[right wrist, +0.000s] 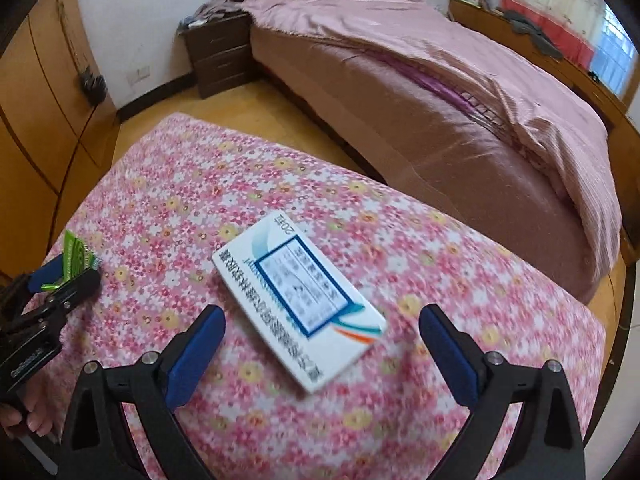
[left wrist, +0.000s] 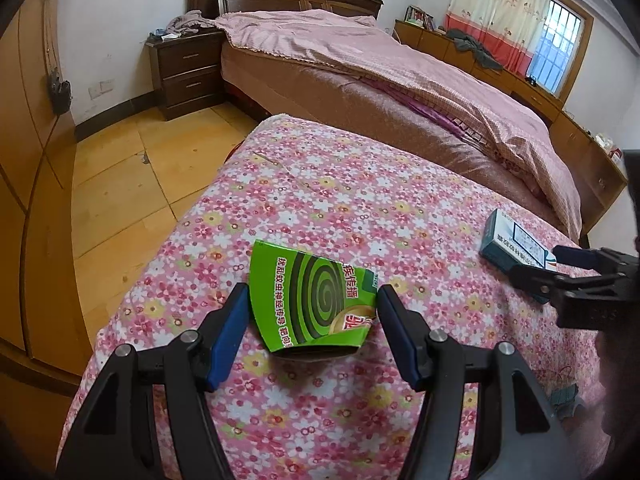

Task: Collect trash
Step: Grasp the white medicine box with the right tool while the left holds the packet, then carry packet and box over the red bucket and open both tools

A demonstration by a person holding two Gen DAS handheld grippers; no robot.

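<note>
On the pink floral-cloth tabletop (left wrist: 360,208) we see a flattened green cardboard mosquito-coil box (left wrist: 312,300) between the blue pads of our left tool (left wrist: 312,320), which grips its edges. Right of that green box, our right tool (right wrist: 320,356) gapes wide above a white-and-blue carton (right wrist: 298,300), not touching.

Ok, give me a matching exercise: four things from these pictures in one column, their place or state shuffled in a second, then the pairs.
1. green mosquito-coil box
2. white and blue medicine box
3. left tongs
4. nightstand

A. beside the bed's headboard
B. flat on the floral cloth, between wide-open tongs that don't touch it
C. crumpled, its end open
D. pads either side of the green box

Pairs: 1-C, 2-B, 3-D, 4-A
</note>
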